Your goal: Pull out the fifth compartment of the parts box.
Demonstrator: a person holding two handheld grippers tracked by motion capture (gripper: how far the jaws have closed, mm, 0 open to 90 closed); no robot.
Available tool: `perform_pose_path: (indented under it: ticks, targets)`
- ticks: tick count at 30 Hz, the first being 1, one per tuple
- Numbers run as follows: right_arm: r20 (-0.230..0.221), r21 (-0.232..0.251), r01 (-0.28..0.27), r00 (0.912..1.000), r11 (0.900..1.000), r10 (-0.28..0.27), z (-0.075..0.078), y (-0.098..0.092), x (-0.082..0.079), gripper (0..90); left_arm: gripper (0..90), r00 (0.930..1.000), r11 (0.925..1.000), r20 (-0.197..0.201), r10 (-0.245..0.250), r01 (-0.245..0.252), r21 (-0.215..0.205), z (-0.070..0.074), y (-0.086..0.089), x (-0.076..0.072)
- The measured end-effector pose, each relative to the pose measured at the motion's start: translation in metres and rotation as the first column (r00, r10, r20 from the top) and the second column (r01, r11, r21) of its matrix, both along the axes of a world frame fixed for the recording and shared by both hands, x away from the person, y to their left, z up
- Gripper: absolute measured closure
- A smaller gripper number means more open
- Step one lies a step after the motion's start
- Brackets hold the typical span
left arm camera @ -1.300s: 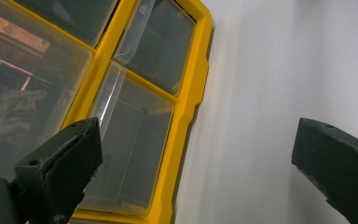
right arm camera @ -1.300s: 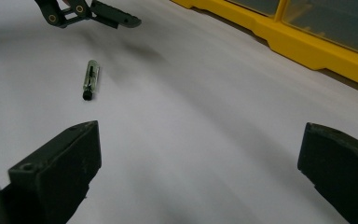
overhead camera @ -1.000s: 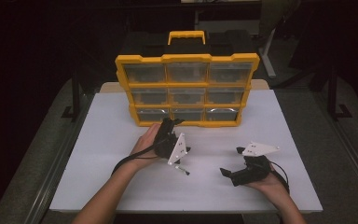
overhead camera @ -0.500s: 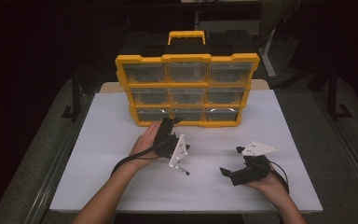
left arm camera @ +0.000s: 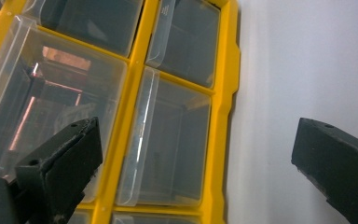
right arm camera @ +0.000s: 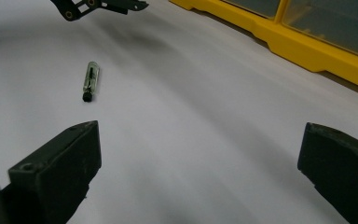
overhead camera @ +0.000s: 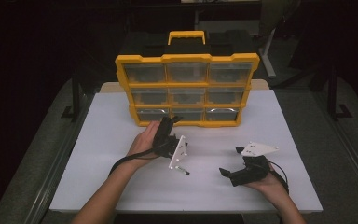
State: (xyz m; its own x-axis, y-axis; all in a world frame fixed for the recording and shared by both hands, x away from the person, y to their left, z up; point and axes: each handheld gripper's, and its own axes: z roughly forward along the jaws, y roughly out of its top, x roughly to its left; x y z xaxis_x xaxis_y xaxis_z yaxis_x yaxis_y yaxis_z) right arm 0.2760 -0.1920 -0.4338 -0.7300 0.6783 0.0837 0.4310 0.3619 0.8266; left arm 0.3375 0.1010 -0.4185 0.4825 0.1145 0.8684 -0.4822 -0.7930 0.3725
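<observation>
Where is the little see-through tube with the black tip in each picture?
High view: the little tube lies on the white table, just below the left gripper.
Left gripper view: not in it; here the open jaws face the yellow drawer box.
Right gripper view: upper left, lying on the white table beyond the left jaw.
Shared landmark: the yellow drawer box, with its bottom edge at upper right in the right gripper view.
</observation>
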Motion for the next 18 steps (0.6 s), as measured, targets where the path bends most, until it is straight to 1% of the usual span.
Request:
perform_pose_path:
  ticks: [3, 6, 9, 10, 15, 16, 17, 18]
  targets:
    - [0.003, 0.002, 0.0, 1.0, 1.0, 0.0, 0.0001, -0.0009, -0.0001, 0.0, 1.9, 0.9998, 1.0, 0.019, -0.006, 0.006, 0.003, 0.001, 0.0005, -0.0007]
    - [0.004, -0.002, -0.003, 1.0, 1.0, 0.003, 0.0001, 0.0, -0.0008, 0.0, 1.9, 0.9994, 0.9998, 0.034, -0.007, 0.006, 0.016, 0.0002, -0.0001, -0.0004]
    - [0.003, -0.003, -0.004, 1.0, 1.0, 0.004, -0.0001, 0.0007, -0.0004, 0.0, 1.9, 0.998, 0.9991, 0.062, -0.008, 0.005, 0.042, -0.0004, 0.0003, -0.0021]
    - [0.003, -0.004, -0.004, 1.0, 1.0, 0.004, -0.0003, 0.0006, -0.0002, 0.0, 1.9, 0.9979, 0.9989, 0.064, -0.01, 0.007, 0.046, -0.0006, 0.0002, -0.0025]
    - [0.004, -0.003, -0.003, 1.0, 1.0, 0.003, 0.0002, 0.0004, -0.001, 0.0, 1.9, 0.994, 0.997, 0.108, -0.019, 0.011, 0.076, -0.0011, -0.0012, -0.0046]
    - [0.004, 0.001, -0.001, 1.0, 1.0, 0.001, 0.0003, 0.0002, -0.0009, 0.0, 1.9, 0.9939, 0.997, 0.109, -0.019, 0.01, 0.077, -0.0013, -0.0013, -0.0052]
    - [0.004, 0.001, 0.0, 1.0, 1.0, 0.0, 0.0003, 0.0003, -0.0011, 0.0, 1.9, 0.9918, 0.9959, 0.126, -0.023, 0.012, 0.09, -0.0021, -0.0015, -0.0057]
    - [0.004, 0.001, 0.0, 1.0, 1.0, 0.0, 0.0003, 0.0004, -0.0013, 0.0, 1.9, 0.9882, 0.9935, 0.151, -0.03, 0.013, 0.113, -0.0034, -0.0019, -0.0061]
